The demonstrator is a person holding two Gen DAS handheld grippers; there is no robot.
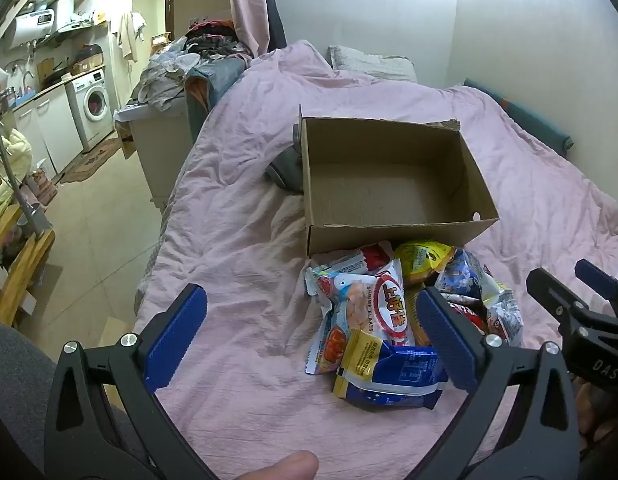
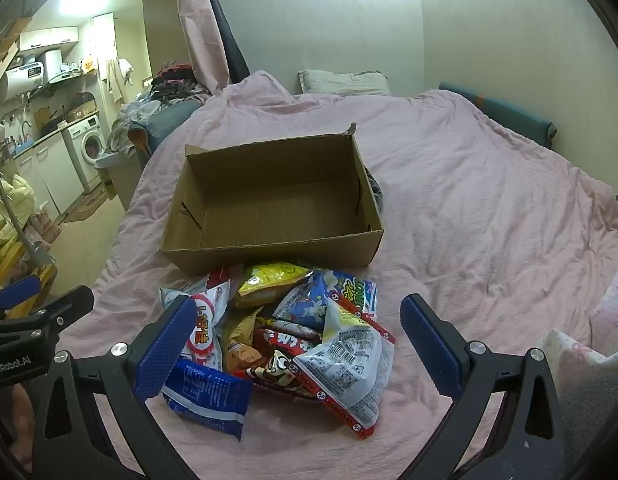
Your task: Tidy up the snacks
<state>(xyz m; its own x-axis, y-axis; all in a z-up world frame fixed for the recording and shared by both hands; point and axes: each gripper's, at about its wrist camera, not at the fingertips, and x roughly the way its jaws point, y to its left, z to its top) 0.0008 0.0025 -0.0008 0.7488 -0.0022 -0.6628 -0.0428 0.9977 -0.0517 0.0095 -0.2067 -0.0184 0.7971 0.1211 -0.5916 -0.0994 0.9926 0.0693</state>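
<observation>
An open, empty cardboard box (image 1: pixel 389 232) (image 2: pixel 269 252) sits on the pink bedsheet. A pile of snack packets (image 1: pixel 393 320) (image 2: pixel 293 340) lies just in front of it: a white shrimp-flakes bag (image 1: pixel 361 304), a yellow bag (image 2: pixel 273 280), a blue packet (image 2: pixel 205 396) and a white-and-red packet (image 2: pixel 349 372). My left gripper (image 1: pixel 309 340) is open, hovering over the sheet at the pile's left edge. My right gripper (image 2: pixel 297 356) is open, above the pile. Each gripper shows in the other's view, the right one (image 1: pixel 569 304) and the left one (image 2: pixel 33 312).
The pink bed (image 2: pixel 489 208) stretches right and back to a pillow (image 2: pixel 341 82) and the wall. A grey item (image 1: pixel 285 168) lies beside the box. Left of the bed are a laundry pile (image 1: pixel 189 64), floor, a washing machine (image 1: pixel 91 100) and wooden furniture (image 1: pixel 17 264).
</observation>
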